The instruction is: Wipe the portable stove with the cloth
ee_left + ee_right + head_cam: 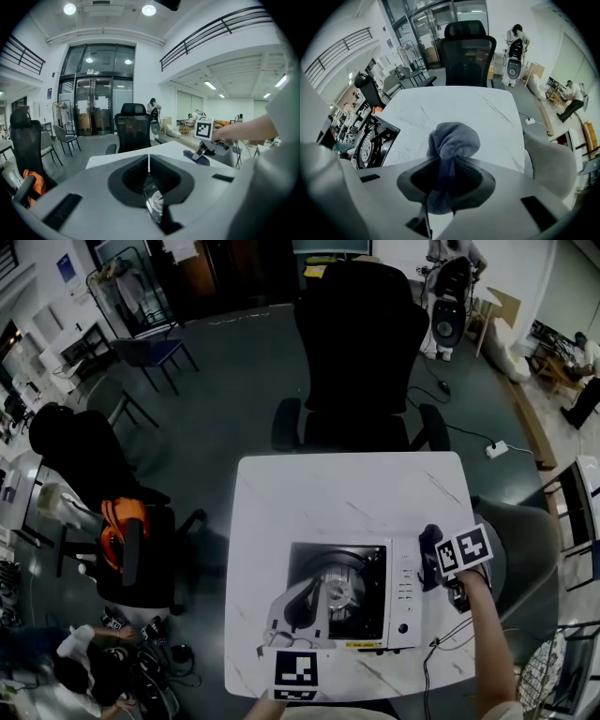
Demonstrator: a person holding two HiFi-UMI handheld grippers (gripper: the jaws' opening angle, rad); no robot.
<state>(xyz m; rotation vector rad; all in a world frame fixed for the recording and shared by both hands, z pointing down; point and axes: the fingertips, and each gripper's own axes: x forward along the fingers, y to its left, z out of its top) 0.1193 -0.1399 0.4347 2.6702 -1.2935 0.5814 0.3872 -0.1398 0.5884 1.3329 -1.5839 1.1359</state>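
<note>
While bunched in the clamped right gripper (449,164), cloth (454,138) just right of the stove (401,594); left gripper (149,161) closed.

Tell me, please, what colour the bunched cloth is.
Dark blue-grey cloth, clearest in the right gripper view.

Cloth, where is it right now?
The dark blue cloth is bunched between the jaws of the right gripper. In the head view it sits at the right edge of the portable stove on the white table.
</note>
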